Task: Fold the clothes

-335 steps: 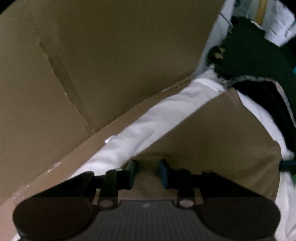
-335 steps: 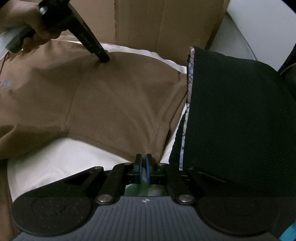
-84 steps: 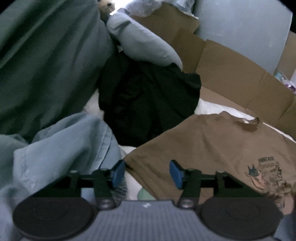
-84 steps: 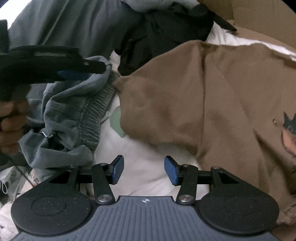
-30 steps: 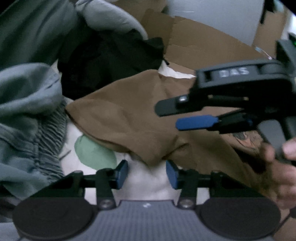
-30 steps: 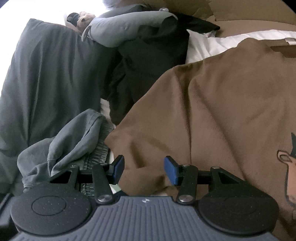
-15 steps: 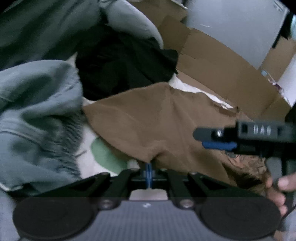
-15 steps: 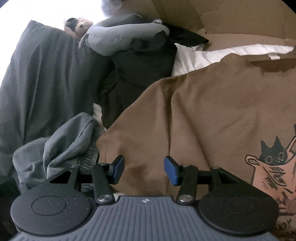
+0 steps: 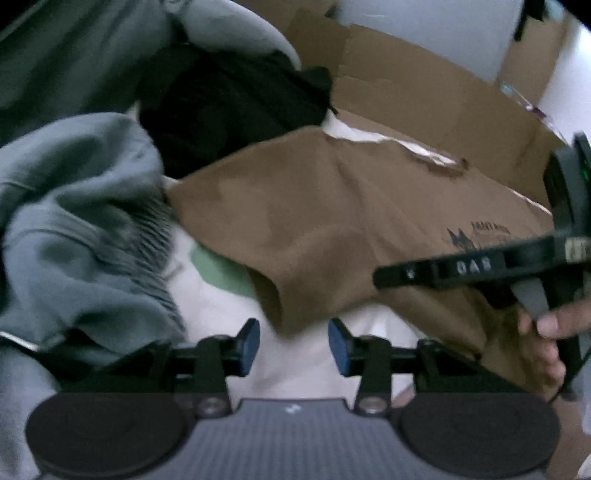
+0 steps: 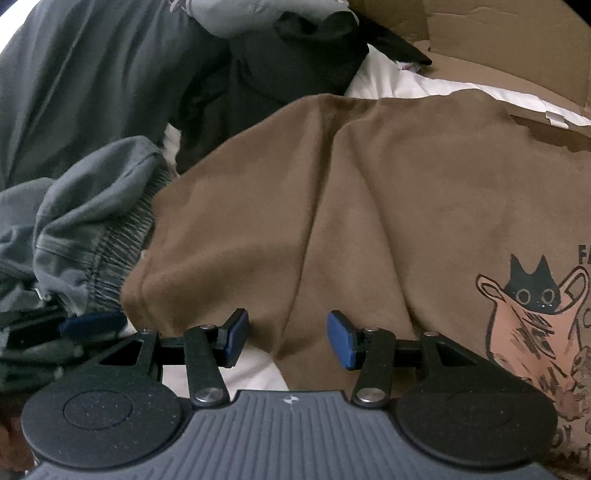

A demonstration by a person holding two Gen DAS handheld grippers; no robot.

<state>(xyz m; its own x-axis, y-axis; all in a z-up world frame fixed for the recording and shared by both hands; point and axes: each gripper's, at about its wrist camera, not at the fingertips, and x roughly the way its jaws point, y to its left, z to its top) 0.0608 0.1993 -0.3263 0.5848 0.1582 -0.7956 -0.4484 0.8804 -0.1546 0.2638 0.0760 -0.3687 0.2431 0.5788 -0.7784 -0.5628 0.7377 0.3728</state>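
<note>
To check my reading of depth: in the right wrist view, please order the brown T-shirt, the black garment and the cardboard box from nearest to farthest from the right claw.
1. brown T-shirt, directly ahead.
2. black garment, upper middle.
3. cardboard box, top right, behind.

Right tool [image 10: 287,338] gaping over brown shirt [image 10: 369,203] hem.

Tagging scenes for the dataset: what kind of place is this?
Probably a bedroom, with laundry sorted on a bed: a brown T-shirt lies spread on white bedding, loose grey clothes are heaped beside it, and flattened cardboard stands behind.
</note>
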